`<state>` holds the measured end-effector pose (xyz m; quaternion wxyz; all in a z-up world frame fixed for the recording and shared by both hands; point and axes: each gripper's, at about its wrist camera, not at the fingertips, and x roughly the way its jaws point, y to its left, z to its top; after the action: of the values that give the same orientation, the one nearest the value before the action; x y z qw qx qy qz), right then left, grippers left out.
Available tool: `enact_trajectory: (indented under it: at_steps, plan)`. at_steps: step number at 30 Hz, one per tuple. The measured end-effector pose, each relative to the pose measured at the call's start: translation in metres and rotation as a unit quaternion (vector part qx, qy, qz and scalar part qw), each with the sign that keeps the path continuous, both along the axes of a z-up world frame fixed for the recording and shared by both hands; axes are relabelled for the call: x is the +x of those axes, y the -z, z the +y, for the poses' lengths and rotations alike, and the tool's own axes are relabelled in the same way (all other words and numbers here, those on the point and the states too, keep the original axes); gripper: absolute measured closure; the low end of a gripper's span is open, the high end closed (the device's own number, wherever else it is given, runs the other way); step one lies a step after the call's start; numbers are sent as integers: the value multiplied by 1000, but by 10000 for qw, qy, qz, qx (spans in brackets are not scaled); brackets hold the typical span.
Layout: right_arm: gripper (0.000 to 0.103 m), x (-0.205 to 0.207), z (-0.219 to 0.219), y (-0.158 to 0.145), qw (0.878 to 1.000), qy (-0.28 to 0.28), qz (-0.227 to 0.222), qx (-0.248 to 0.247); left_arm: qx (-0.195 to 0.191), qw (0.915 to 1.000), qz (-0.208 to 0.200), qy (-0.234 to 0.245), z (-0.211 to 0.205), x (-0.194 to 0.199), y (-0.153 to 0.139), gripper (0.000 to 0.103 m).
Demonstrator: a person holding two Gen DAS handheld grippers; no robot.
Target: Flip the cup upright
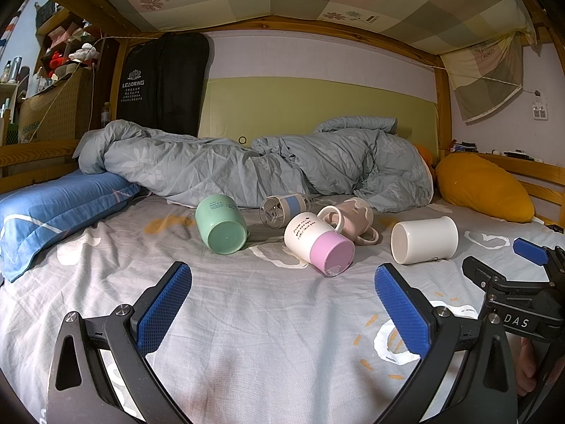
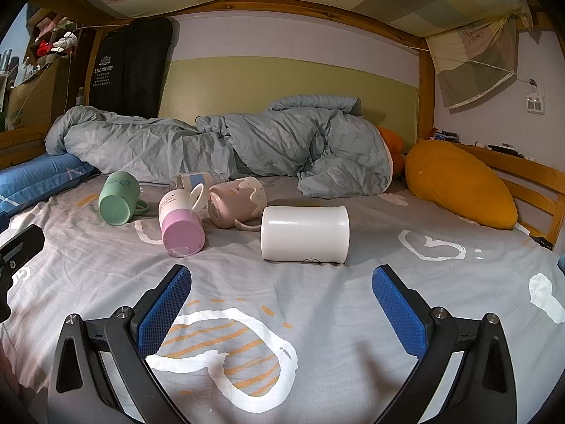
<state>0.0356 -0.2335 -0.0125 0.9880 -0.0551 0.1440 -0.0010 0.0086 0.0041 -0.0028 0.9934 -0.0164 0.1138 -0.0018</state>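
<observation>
Right wrist view: cups lie tipped on a bunk's grey sheet — both grippers gape, seemingly empty.

Both wrist views sit low over the bedsheet, facing the far quilt, sharing the toppled cups.

Cups: four, all on their sides — green, white-and-pink, beige, white
Glass bottle: one, lying down
Pillows: two — blue, orange
Duvet: one
Claws: two — left, right
</observation>
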Motion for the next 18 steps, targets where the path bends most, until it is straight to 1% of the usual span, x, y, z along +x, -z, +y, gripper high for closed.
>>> enact_trajectory:
  at_steps: [18]
  plan:
    - [0, 1, 0, 0, 10000, 0, 9, 6, -8, 10000, 9, 1, 1, 1, 0, 0]
